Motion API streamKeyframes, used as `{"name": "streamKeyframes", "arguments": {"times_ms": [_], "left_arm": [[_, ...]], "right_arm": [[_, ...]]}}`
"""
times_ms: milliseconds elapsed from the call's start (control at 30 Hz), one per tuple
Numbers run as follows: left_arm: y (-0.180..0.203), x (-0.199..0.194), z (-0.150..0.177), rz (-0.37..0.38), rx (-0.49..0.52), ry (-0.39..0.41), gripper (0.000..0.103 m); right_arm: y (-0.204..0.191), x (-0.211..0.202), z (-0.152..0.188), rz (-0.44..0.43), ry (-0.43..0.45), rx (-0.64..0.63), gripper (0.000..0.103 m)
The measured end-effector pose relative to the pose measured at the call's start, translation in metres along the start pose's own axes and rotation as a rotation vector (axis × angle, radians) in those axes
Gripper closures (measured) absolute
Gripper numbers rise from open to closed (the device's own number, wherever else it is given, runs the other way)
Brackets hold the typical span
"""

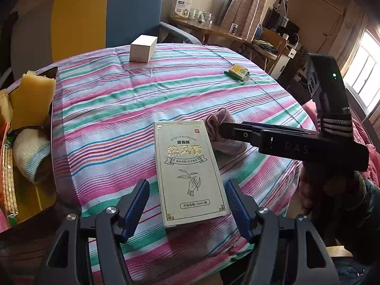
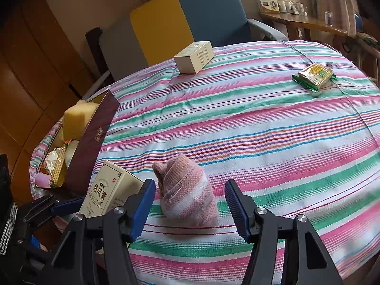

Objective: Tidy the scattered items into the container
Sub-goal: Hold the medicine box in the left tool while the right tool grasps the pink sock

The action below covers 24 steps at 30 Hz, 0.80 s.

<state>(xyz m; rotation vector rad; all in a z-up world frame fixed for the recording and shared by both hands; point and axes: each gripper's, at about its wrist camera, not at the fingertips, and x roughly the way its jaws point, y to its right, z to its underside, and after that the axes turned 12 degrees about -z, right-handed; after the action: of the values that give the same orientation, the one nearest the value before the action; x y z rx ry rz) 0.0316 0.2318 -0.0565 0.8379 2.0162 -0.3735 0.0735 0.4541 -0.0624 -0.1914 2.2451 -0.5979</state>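
The left tool (image 1: 187,204) hangs over the flat cream carton (image 1: 190,173), its blue pads apart on either side of the carton's near end and not pressing on it. The carton lies face up on the striped table (image 1: 123,99), just beside the dark container (image 2: 95,140) at the table's left edge, which already holds a yellow sponge (image 2: 76,118), a wafer pack and a rolled sock. The carton is likely light and stiff, with a smooth printed face that may slip; taking it across its narrow width, on the two long edges, looks the sound hold (a hard squeeze could dent thin card).

The right tool (image 2: 190,204) stands open around the pink knitted sock (image 2: 187,190), pads clear of it on both sides. The sock is soft and will give under the pads, so a bite through its bunched middle should hold better than one at a loose edge.

Farther off on the table lie a small white box (image 1: 143,48) and a green snack packet (image 2: 313,76), well apart from each other; the packet will probably crinkle and slide.
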Motion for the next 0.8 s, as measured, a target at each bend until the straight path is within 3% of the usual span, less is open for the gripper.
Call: {"name": "streamKeyframes", "arguments": {"times_ms": [167,333,467,633,800], "left_arm": [[-0.002,0.011,-0.001,0.006,-0.009,-0.022,0.036],[-0.008,0.020,0.004,-0.013,-0.035,-0.038,0.049],[-0.011,0.019,0.008,-0.002,-0.051,-0.031,0.050],[-0.013,0.013,0.012,0.028,-0.066,-0.016,0.050],[-0.019,0.000,0.016,0.042,-0.097,0.015,0.050]], "right_arm": [[0.004,0.006,-0.001,-0.002,-0.004,0.016,0.041],[0.004,0.014,-0.001,0.007,-0.021,-0.007,0.042],[0.000,0.020,0.003,0.009,-0.033,-0.033,0.043],[-0.012,0.024,0.007,0.025,-0.049,-0.088,0.060],[-0.023,0.025,0.015,0.061,-0.069,-0.133,0.062]]}}
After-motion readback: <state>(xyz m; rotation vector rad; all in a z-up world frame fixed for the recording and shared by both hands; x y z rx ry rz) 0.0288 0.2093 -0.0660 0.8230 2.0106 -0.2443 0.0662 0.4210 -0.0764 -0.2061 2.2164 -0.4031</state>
